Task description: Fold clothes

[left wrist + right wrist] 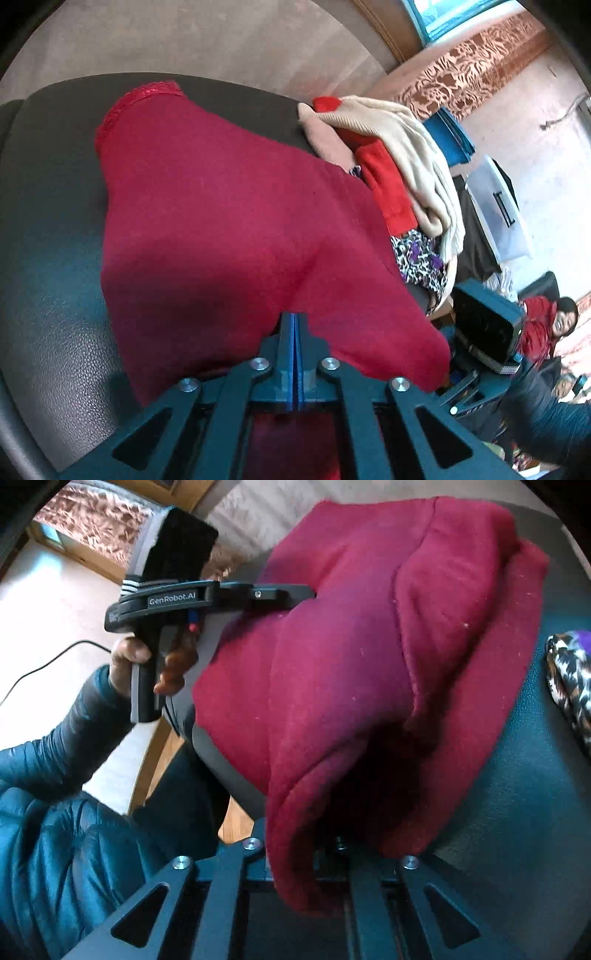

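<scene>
Crimson sweater (229,221) is lying across a dark leather-textured surface (55,258), one hemmed end stretching far from the camera. From the left wrist camera, the left gripper (295,325) is showing its two blue-edged fingers pressed tightly together with the sweater's near edge bunched around them, so it is clamping the cloth. That view alone is taking in a pile of clothes (399,166) beside the sweater: cream knit, bright red fabric and a leopard-print piece.

From the right wrist camera, the sweater (369,646) is draping in thick folds over the right gripper (332,849), whose fingertips are hiding under the cloth; I cannot tell whether they are pinching. Only this view is showing the left gripper (303,592) from the side, its body marked GenRobot.AI, held in the person's left hand (129,661), its tip reaching into the sweater's edge.
</scene>
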